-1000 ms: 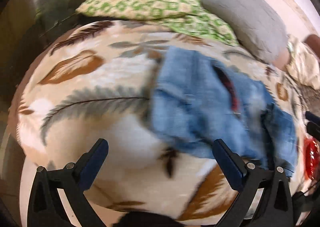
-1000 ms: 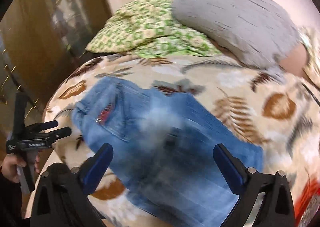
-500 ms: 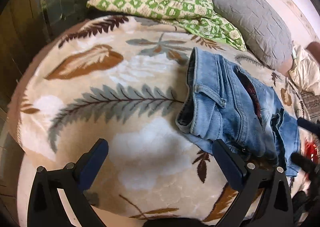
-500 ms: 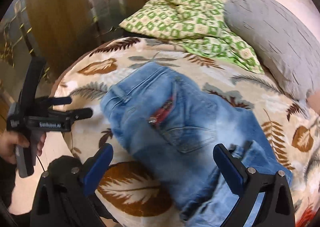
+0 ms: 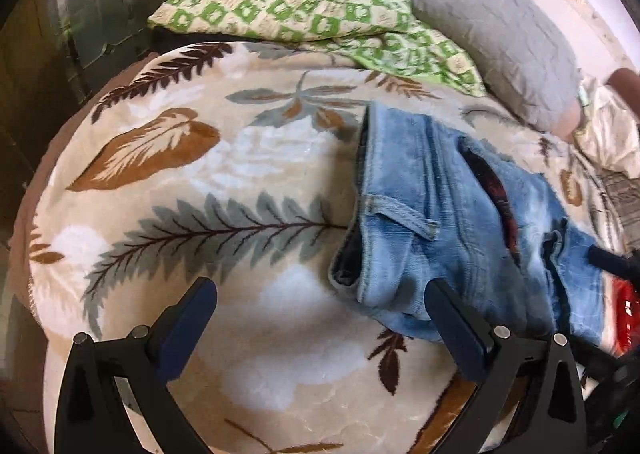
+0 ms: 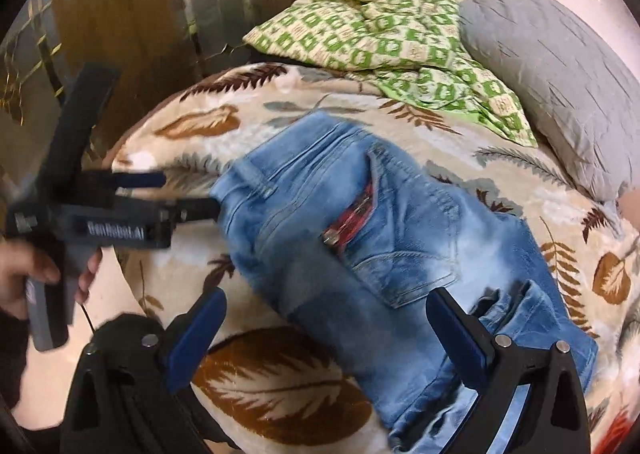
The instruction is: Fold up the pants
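Light blue jeans (image 6: 360, 238) lie bunched on a leaf-patterned blanket, waistband to the left and a back pocket facing up. They also show in the left wrist view (image 5: 452, 214), right of centre. My left gripper (image 5: 320, 308) is open and empty above the blanket, its right finger just in front of the waistband. It also shows in the right wrist view (image 6: 176, 194), held in a hand at the left, its tips by the waistband edge. My right gripper (image 6: 326, 312) is open and empty, low over the jeans' near edge.
The leaf-patterned blanket (image 5: 200, 214) covers the bed. A green checked quilt (image 5: 312, 10) and a grey pillow (image 5: 492, 26) lie at the back. A dark wooden wardrobe (image 6: 132, 14) stands to the left. Something red (image 5: 624, 310) sits at the right edge.
Both grippers have swung over the bed and both stay open. The left gripper now stands nearer the waistband. The jeans lie in the same heap.
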A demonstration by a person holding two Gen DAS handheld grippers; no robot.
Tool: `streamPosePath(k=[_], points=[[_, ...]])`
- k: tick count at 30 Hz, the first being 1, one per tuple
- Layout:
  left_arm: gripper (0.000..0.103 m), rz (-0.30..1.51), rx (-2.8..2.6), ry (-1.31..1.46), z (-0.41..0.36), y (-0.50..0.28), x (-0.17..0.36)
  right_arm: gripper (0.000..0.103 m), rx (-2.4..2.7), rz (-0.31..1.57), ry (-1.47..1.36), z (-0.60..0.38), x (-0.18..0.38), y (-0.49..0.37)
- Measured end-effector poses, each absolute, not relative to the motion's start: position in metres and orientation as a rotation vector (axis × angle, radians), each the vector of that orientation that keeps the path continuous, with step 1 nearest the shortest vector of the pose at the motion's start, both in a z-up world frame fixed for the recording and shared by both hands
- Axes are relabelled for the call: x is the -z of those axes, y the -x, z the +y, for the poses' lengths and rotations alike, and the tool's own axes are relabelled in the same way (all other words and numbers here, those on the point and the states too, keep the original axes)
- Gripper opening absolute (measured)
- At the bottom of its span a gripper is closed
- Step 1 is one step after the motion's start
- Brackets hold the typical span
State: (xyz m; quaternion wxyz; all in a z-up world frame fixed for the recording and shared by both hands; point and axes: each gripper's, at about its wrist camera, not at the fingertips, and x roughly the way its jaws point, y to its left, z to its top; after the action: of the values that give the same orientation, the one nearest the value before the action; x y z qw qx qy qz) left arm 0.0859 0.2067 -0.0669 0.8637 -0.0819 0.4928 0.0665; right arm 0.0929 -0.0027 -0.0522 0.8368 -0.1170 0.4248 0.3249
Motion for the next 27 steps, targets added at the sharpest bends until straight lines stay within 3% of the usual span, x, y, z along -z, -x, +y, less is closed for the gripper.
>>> streamPosePath(k=[14, 20, 27], points=[[0.103, 1.068, -0.414, 0.284, 0.184, -0.089, 0.075, 0.101, -0.728, 0.945, 0.295, -0.002, 0.005, -0.167], [0.103, 1.088, -0.528, 0.360, 0.171, -0.093, 0.083, 0.101, -0.842, 1.094, 0.424, 0.035, -0.009, -0.232], [0.103, 1.116, -0.504, 0.383, 0.168, -0.100, 0.100, 0.101, -0.955, 1.247, 0.508, 0.096, 0.022, -0.277]])
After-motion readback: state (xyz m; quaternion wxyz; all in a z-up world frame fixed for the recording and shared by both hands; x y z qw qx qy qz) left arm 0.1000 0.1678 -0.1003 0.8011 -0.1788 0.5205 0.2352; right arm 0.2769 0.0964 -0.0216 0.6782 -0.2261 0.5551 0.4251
